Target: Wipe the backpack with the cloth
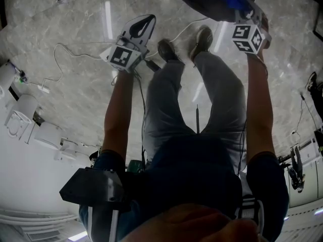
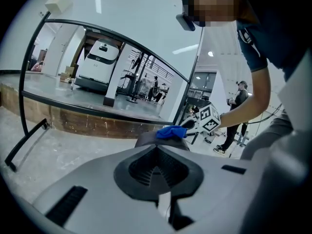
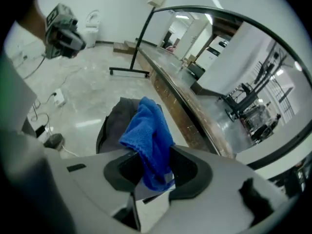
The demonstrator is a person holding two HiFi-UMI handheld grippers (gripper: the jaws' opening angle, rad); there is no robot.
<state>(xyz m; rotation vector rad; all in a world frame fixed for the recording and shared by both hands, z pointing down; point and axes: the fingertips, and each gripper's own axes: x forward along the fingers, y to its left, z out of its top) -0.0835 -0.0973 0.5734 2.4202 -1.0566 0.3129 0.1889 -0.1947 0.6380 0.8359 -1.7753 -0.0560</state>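
My head camera looks steeply down over my legs (image 1: pixel 192 95); both gripper cameras ride close behind their jaws, sharing the backpack (image 3: pixel 112 123) and cloth (image 3: pixel 148 140)

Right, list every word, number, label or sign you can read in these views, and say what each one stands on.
Readable text: none in any view.
Marker cubes: black-and-white square patterns only, no letters or digits.
White machine in the background of the left gripper view: dark panel, any marking too small to read.
Person's dark sleeve: pale print, too blurred to read.
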